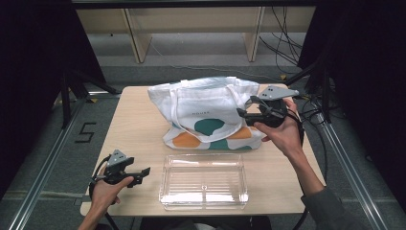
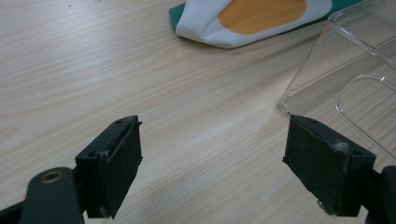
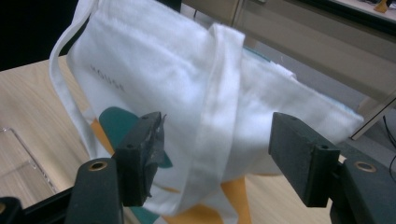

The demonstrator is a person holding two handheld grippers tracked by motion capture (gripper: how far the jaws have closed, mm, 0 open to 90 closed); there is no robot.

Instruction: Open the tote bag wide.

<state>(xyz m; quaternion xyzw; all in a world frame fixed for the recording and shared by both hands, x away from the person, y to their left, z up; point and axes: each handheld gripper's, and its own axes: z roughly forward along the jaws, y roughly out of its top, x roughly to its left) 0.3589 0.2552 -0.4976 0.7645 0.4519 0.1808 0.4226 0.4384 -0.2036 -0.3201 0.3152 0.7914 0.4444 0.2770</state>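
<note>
closest in, the right gripper (image 3: 215, 158) had its jaws wide, the white strap (image 3: 219, 116) of the tote bag (image 1: 206, 112) between them, ungripped. closing carelessly risked pinching bag cloth too. left gripper (image 2: 215, 172) gaped empty beside the clear tray (image 1: 203, 199).

A light wooden table (image 1: 139, 124) is set on grey carpeted floor (image 1: 201, 50); pale wooden furniture legs (image 1: 136, 38) and black cables (image 1: 282, 48) are seen behind, flanked by dark curtains (image 1: 28, 72).
</note>
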